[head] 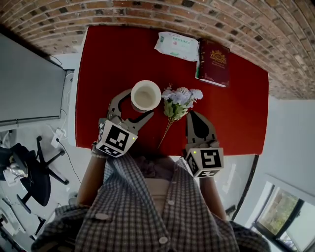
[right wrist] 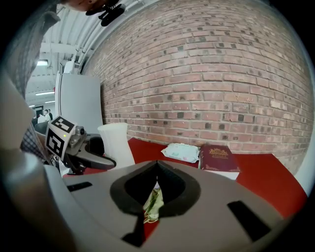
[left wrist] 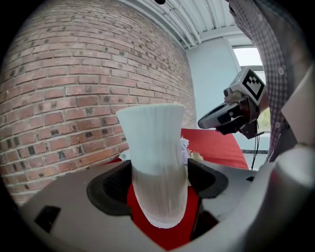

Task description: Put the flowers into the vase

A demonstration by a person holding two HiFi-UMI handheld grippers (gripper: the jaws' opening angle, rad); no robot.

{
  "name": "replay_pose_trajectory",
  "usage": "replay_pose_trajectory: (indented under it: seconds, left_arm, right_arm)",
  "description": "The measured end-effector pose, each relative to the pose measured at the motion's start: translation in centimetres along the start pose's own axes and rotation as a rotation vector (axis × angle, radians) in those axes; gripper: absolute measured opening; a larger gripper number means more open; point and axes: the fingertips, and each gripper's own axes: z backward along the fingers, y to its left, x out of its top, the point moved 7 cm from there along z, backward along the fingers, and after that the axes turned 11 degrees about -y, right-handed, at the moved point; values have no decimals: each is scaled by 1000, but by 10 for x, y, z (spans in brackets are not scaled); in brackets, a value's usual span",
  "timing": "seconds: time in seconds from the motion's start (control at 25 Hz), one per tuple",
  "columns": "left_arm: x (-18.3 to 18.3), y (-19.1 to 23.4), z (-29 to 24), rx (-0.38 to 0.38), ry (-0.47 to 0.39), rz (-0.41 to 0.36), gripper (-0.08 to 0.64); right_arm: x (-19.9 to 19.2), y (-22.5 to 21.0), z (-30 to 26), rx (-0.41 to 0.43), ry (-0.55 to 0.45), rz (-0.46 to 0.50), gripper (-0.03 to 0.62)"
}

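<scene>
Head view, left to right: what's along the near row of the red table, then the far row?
Near row: left hand-held gripper, open around the vase → vase → flowers → right hand-held gripper, shut.
Far row: pack of wipes → book.

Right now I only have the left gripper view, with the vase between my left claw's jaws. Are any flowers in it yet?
Observer: No. The head view shows the vase empty; the flowers lie on the red table to its right.
Operator: Which way does the stem point?
Observer: The stem points back at you, away from the brick wall.
Operator: Is the right claw gripping them?
Observer: Its own view shows the right claw shut, with only leaves visible below its tips; I see no grip.
</scene>
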Motion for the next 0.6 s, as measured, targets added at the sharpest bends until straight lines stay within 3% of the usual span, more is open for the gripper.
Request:
replay_pose_trajectory:
  seconds: [0.28, 0.32, 0.4, 0.6]
  left_arm:
    - [2, 4, 1, 18, -22, 27, 348]
    - [2, 4, 1, 16, -23, 27, 348]
    - [2, 4, 1, 11, -25, 27, 347]
    - [2, 4, 2, 6, -23, 25, 345]
  right_arm:
    - [-30, -12, -11, -43, 153, -52, 19]
    - [-35, -13, -13, -41, 180, -56, 42]
    - [-44, -15, -18, -39, 235, -72, 159]
    - [-66, -20, -32, -71, 297, -215, 289]
